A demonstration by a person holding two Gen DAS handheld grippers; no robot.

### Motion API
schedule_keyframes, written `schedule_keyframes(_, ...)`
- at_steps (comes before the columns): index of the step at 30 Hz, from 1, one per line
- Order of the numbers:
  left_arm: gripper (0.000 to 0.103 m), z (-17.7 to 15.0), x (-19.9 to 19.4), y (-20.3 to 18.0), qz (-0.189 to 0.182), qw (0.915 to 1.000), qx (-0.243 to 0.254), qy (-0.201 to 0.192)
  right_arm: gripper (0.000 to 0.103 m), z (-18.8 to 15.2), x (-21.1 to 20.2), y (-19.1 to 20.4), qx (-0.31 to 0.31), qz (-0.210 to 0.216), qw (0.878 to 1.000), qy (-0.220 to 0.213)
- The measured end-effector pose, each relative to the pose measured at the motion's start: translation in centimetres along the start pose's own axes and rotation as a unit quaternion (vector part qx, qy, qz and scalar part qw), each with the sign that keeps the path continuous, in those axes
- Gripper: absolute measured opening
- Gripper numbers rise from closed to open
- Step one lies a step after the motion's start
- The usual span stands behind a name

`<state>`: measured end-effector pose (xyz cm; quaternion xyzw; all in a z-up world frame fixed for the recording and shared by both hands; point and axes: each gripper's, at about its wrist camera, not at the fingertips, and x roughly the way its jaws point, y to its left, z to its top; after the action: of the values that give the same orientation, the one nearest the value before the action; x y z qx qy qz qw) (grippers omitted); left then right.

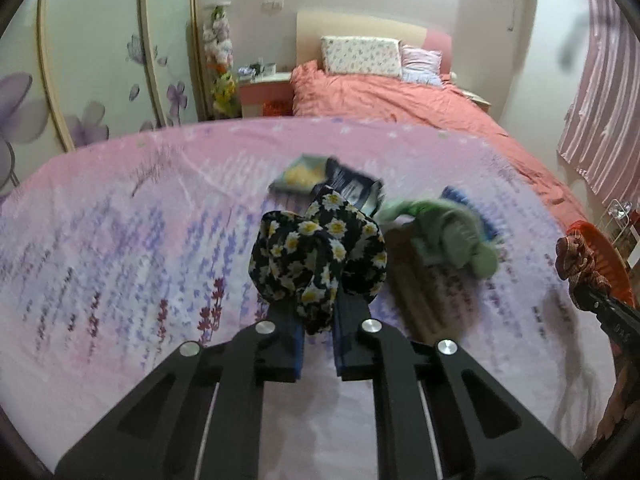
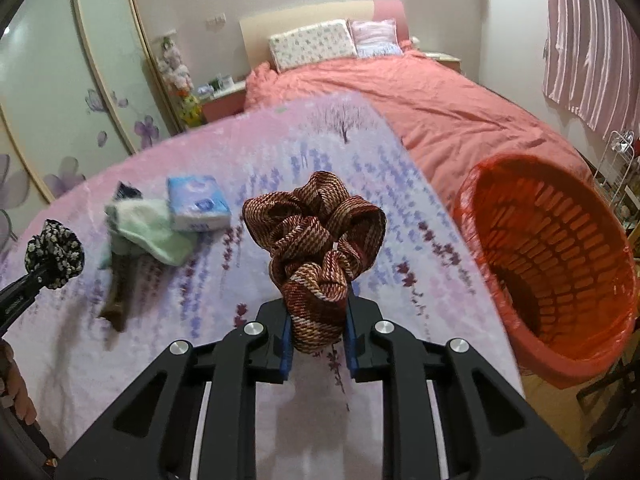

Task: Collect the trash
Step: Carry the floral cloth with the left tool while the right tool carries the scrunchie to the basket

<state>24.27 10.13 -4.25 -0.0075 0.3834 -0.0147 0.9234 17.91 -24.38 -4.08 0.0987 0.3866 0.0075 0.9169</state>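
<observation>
Left hand-held gripper (image 1: 320,312): jaws clamped on a black daisy-print scrunchie (image 1: 318,258), held clear above the lavender-print sheet (image 1: 120,240). Right hand-held gripper (image 2: 318,320): jaws clamped on a brown woven scrunchie (image 2: 316,236), also raised off the sheet.

Handling, as judged: both items are light, soft and compressible; a pinch across the bunched fabric is adequate, with no breakage risk. The fabric may sag or slip if the pinch catches only 1 fold.

Remaining on the sheet: a pale green cloth (image 2: 152,232) lying over a dark brown item that is blurred and cannot be identified, a tissue pack (image 2: 196,202) just beside the cloth, and a dark packet (image 1: 352,190) behind.

Container: 1 orange lattice basket (image 2: 560,248) with a red liner, at the sheet's right edge, near the right gripper. The visible interior shows no contents.
</observation>
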Motion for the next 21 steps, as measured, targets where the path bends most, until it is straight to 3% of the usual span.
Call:
schedule_keyframes(13,0.012,1.4,-6.5,-7.0,-0.061,0.9969,0.032,-0.037,0.020,1.6,-7.4,-2.2,0.017,0.008,0.997,-0.079)
schedule_keyframes(21,0.012,1.6,-8.3,-12.0,-0.102,0.9920,0.060,-0.045,0.020,1.7,-10.7,-4.7,0.042,-0.004,0.992,-0.120)
